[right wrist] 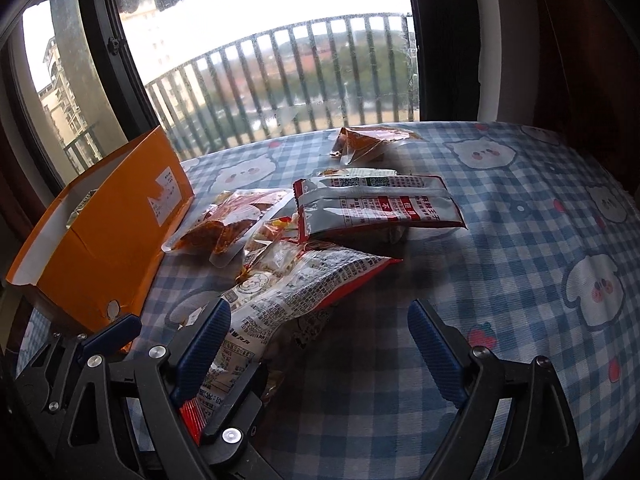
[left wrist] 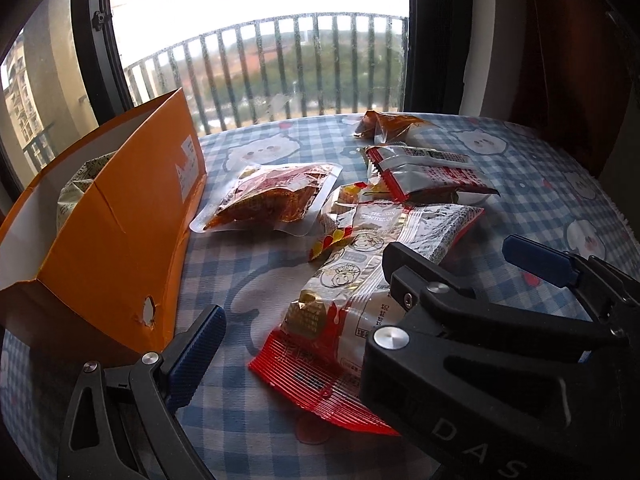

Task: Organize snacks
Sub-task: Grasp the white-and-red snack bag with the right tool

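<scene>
Covering the whole table, a blue-and-white checked tablecloth printed with cartoon animal faces carries all of the snacks. An open orange cardboard box stands along its left side below the window, with one pale printed packet inside. In front of both grippers lies a long white snack packet with a red crimped end, angled across the cloth. Beyond it rest a clear vacuum pouch of reddish-brown food just beside the box, a silver-and-red packet lying partly on other wrappers, and, farthest back, a small brownish pouch. The left gripper, seen from the right wrist camera, has its blue-padded jaws spread wide to the left of the long packet's near end, holding nothing. The right gripper likewise stands wide open, its left pad against that packet, nothing clamped.
</scene>
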Demonstrator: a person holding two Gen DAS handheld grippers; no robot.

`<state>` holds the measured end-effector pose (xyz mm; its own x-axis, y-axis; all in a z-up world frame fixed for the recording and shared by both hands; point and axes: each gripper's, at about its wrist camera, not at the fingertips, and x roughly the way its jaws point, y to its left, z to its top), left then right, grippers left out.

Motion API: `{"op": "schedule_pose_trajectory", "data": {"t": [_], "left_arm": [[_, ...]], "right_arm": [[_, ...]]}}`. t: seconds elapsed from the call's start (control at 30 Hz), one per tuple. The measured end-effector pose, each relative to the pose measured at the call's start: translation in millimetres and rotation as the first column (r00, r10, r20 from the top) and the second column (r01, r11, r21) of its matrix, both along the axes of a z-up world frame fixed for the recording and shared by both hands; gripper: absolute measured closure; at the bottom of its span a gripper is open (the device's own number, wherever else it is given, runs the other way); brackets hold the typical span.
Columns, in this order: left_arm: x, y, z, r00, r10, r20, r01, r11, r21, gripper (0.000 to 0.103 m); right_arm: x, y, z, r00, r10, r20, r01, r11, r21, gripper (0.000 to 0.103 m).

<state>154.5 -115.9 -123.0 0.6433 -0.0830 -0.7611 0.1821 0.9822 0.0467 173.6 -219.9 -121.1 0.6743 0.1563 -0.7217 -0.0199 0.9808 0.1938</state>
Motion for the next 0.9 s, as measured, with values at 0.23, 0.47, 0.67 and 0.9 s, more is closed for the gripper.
{"op": "schedule_pose_trajectory", "data": {"t": [0.23, 0.47, 0.67, 0.9], "left_arm": [[3, 16, -8, 1.0, 0.007, -0.03, -0.007, 1.0, -0.019, 0.005], [-1, 23, -12, 0.998, -0.012, -0.059, 0.01, 0.999, -0.043, 0.005], [-16, 19, -10, 0.997, -0.017, -0.071, 0.014, 0.999, -0.035, 0.005], [-37, 4, 7, 0.998, -0.045, -0.037, 0.045, 0.999, -0.008, 0.004]], "right_arm": [[8, 19, -9, 0.999, 0.024, -0.021, -0.024, 1.0, -0.007, 0.023], [4, 26, -12, 0.998, 0.058, -0.031, -0.057, 0.998, 0.032, 0.06], [-10, 22, -6, 0.999, 0.044, -0.003, -0.043, 0.999, 0.031, 0.08], [-34, 8, 9, 0.998, 0.021, 0.053, -0.023, 0.999, 0.028, 0.086]]}}
